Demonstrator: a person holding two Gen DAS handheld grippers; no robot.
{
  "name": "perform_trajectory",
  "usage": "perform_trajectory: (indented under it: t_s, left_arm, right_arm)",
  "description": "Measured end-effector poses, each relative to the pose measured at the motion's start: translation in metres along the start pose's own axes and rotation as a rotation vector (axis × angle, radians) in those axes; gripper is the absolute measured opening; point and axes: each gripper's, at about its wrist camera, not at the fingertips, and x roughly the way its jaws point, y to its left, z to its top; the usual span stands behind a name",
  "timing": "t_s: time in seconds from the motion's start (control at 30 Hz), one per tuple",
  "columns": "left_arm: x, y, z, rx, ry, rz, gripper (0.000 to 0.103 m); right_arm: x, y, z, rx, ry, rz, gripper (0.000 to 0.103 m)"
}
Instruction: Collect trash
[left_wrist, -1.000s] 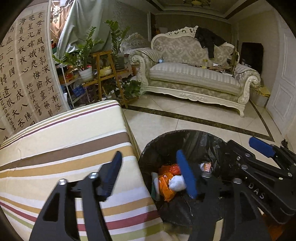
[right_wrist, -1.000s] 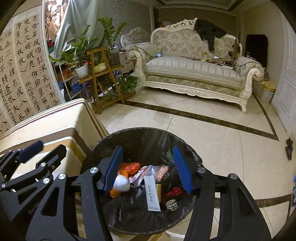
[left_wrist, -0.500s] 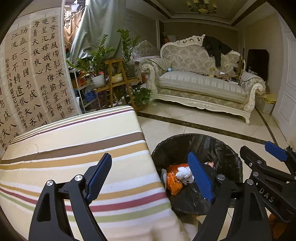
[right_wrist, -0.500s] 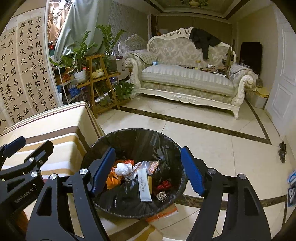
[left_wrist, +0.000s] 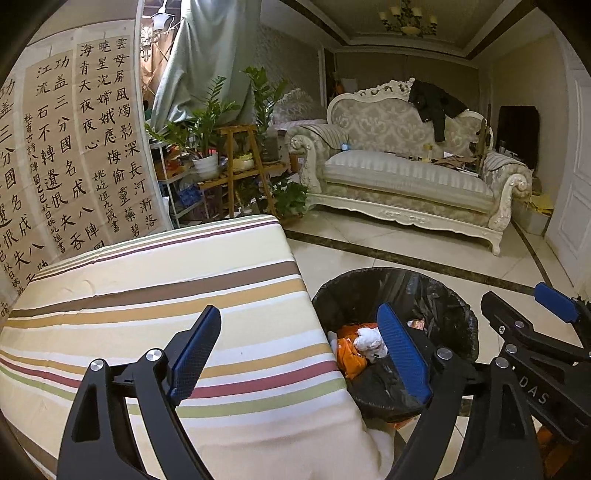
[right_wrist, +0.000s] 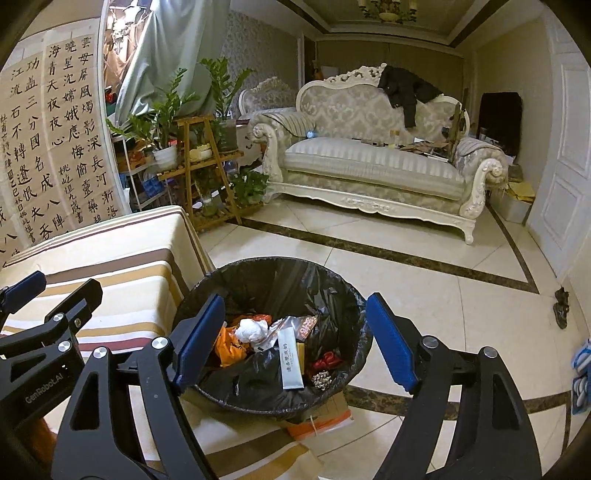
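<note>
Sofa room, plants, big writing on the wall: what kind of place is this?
It looks like a living room in someone's home. There is a fancy white sofa, potted plants on a wooden stand, and a chandelier on the ceiling.

Room dim, warm yellowish cast. Light from chandelier (left_wrist: 406, 16) overhead, faint sheen on floor tiles (right_wrist: 424, 295). Soft shadows under sofa (right_wrist: 369, 166); far corner by dark doorway murky. Strong fisheye bend, black vignette at corners. Centre sharp, no motion blur; bin liner (right_wrist: 295, 280) glints slightly, interior shadowed.
</note>
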Motion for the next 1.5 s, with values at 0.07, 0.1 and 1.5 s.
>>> perform_trajectory:
  t_s: [0.07,0.1,1.5]
  left_arm:
    - [-0.0007,0.0013,-0.0002,-0.003,-0.002,0.001,0.084]
    - [-0.0008,0.0014,-0.0005,-0.004,-0.003,0.002,0.084]
    - [-0.0037,0.0028,0.0007,-0.018,-0.004,0.002,0.084]
  right_arm:
    - [-0.0023,0.0003,0.0011,0.000,-0.005,-0.001,0.077]
    - [-0.0031,0.0004,0.0012,-0.001,-0.006,-0.001,0.077]
    - [-0.0046,-0.0016,-0.0001,0.000,-0.009,-0.001,0.077]
